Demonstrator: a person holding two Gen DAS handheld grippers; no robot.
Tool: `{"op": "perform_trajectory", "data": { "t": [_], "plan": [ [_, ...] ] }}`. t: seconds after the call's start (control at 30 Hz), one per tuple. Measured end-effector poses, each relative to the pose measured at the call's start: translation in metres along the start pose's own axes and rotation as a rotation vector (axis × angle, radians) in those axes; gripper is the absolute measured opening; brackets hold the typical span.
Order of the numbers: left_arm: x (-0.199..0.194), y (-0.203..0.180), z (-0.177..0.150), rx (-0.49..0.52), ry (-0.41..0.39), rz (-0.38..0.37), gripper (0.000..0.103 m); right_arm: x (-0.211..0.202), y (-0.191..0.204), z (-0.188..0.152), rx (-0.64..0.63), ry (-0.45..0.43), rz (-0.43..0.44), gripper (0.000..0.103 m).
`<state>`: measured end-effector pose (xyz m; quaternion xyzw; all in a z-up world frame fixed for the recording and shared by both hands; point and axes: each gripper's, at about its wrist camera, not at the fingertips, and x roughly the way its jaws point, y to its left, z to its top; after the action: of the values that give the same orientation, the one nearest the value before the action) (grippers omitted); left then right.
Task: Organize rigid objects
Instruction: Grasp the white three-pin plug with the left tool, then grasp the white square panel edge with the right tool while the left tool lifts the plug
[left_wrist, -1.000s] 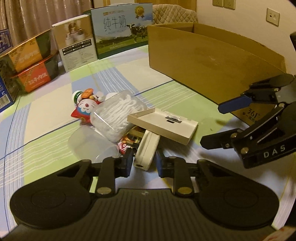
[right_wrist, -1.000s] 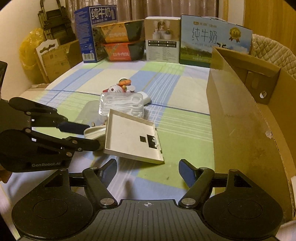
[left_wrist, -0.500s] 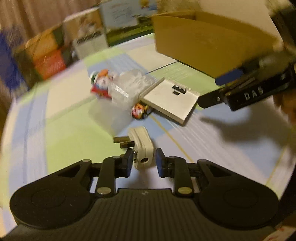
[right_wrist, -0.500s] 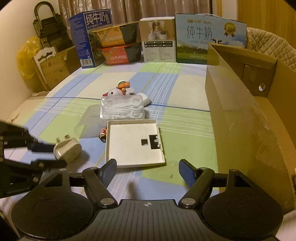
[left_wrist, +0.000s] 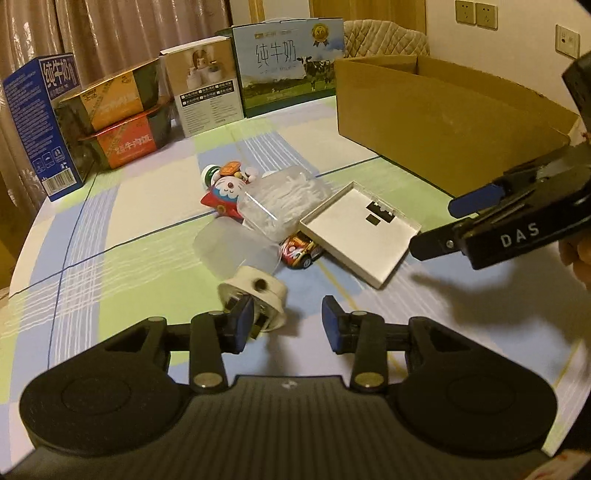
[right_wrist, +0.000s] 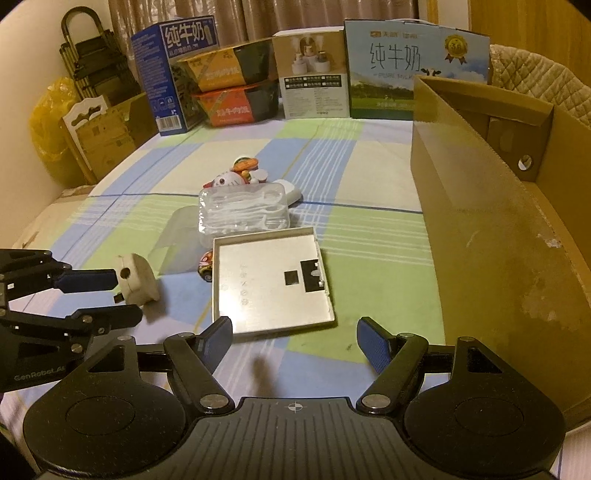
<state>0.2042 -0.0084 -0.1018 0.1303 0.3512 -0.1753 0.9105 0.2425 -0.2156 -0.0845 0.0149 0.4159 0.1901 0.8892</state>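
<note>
While a checked cloth (left_wrist: 147, 206) of green, blue and pale squares is covering the whole surface, a row of cartons is standing along its far edge, well beyond both sets of jaws: a blue milk carton (right_wrist: 170, 72), two stacked foil trays (left_wrist: 118, 118), a small white product box (left_wrist: 205, 94) and a wide milk box with cows (left_wrist: 290, 61). Curtains are hanging behind them, and wall sockets are showing at the upper right of the left wrist view. A big open cardboard box (right_wrist: 491, 206) is sitting right of the right gripper's jaws.

The left gripper (left_wrist: 288, 319) is holding its jaws apart, and the white plug adapter (left_wrist: 256, 295) is lying on the cloth against the left finger, well clear of the right one. Half a second ago those jaws were clamped on it; now they are spread and it is resting loose, nearer the clear lid (left_wrist: 236, 251) than before.

The right gripper (right_wrist: 295, 341) is hovering with jaws wide apart, as it was earlier, and the flat white tray (right_wrist: 271, 282) is lying just ahead of them. Beyond the tray the clear case of floss picks (right_wrist: 243, 208), a toy car (right_wrist: 206, 265) and a Doraemon figure (right_wrist: 236, 177) are clustered together, unmoved since the earlier frames.
</note>
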Motion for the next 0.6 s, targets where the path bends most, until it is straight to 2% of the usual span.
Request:
{"op": "perform_trajectory", "data": {
  "t": [0.17, 0.33, 0.47, 0.6],
  "plan": [
    [0.013, -0.002, 0.004, 0.005, 0.008, -0.032, 0.037, -0.001, -0.001, 0.0, 0.008, -0.004, -0.005, 0.072],
    [0.006, 0.001, 0.002, 0.001, -0.018, 0.016, 0.042, -0.001, -0.004, 0.001, 0.02, -0.005, -0.01, 0.072],
    [0.007, 0.012, 0.003, -0.024, -0.027, 0.054, 0.053, -0.001, -0.001, 0.001, 0.015, -0.01, -0.004, 0.072],
    [0.006, 0.021, 0.005, -0.064, -0.032, 0.063, 0.053, 0.0, -0.001, 0.001, 0.014, -0.005, -0.002, 0.072]
  ]
}}
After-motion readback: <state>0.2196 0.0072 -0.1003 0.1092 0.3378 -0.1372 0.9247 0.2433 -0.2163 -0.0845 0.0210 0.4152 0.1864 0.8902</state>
